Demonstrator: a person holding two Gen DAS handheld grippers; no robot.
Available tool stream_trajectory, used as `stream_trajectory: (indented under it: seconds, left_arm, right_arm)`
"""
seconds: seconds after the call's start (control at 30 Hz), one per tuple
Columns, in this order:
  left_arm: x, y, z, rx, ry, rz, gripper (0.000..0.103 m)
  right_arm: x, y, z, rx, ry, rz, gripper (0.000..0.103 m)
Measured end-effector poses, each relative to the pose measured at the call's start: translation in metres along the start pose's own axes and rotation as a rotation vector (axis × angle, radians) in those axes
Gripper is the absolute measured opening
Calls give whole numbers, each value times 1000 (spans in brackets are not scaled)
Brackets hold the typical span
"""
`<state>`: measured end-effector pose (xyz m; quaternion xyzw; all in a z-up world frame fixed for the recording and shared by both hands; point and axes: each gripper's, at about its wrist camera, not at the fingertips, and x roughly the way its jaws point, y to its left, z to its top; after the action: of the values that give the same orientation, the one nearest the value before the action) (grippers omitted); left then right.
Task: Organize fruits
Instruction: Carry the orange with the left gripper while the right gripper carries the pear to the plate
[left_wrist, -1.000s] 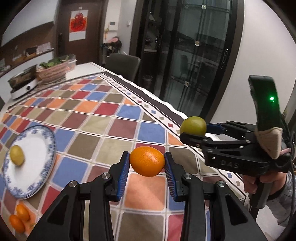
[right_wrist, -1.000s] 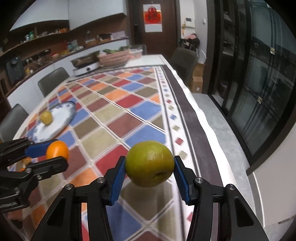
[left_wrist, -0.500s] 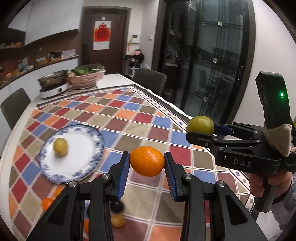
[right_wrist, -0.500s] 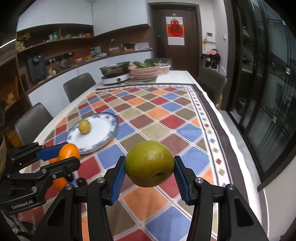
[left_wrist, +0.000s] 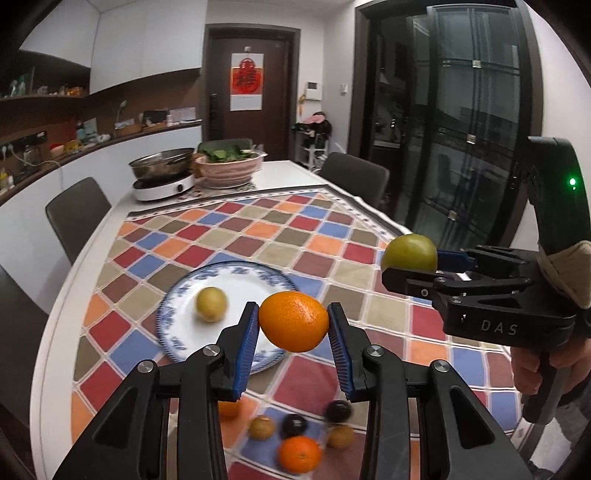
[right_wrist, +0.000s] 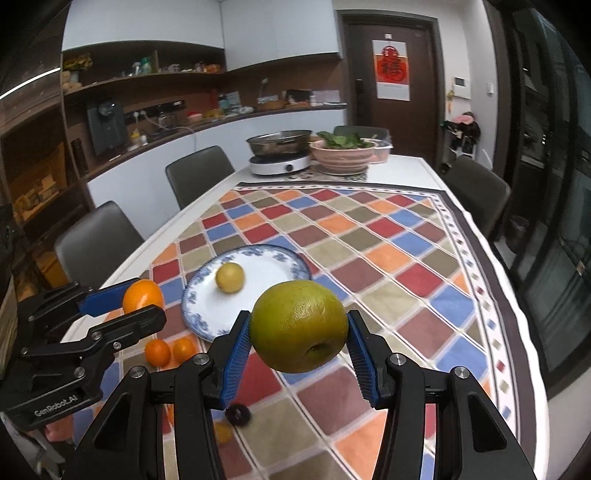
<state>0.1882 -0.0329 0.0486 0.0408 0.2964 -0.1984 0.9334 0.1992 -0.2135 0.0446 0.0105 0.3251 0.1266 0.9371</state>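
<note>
My left gripper (left_wrist: 293, 326) is shut on an orange (left_wrist: 294, 320), held in the air over the near rim of a blue-and-white plate (left_wrist: 177, 314). A small yellow fruit (left_wrist: 211, 304) lies on that plate. My right gripper (right_wrist: 298, 338) is shut on a green pear-like fruit (right_wrist: 298, 325), also in the air, to the right of the plate (right_wrist: 280, 266). Each gripper shows in the other's view: the right gripper (left_wrist: 410, 264) with the green fruit (left_wrist: 409, 253), the left gripper (right_wrist: 122, 308) with the orange (right_wrist: 143, 295). Several loose fruits (left_wrist: 299, 452) lie on the cloth below.
A chequered cloth (right_wrist: 388, 258) covers the long white table. At the far end stand an electric hotpot (right_wrist: 279, 153) and a bowl of greens (right_wrist: 345, 153). Grey chairs (right_wrist: 199, 173) line both sides. Two small oranges (right_wrist: 170, 350) and a dark fruit (right_wrist: 238, 413) lie near the plate.
Both grippers have swung left and risen with their fruits still held. The plate has come from the left edge toward the middle of both views, and the loose fruits now show below.
</note>
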Motion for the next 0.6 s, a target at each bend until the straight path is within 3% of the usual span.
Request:
stream_trajectory:
  seconds: [0.6]
  left_arm:
    - [81, 90, -10, -21, 120, 85, 37]
  right_arm:
    - [128, 38, 23, -72, 156, 55, 52]
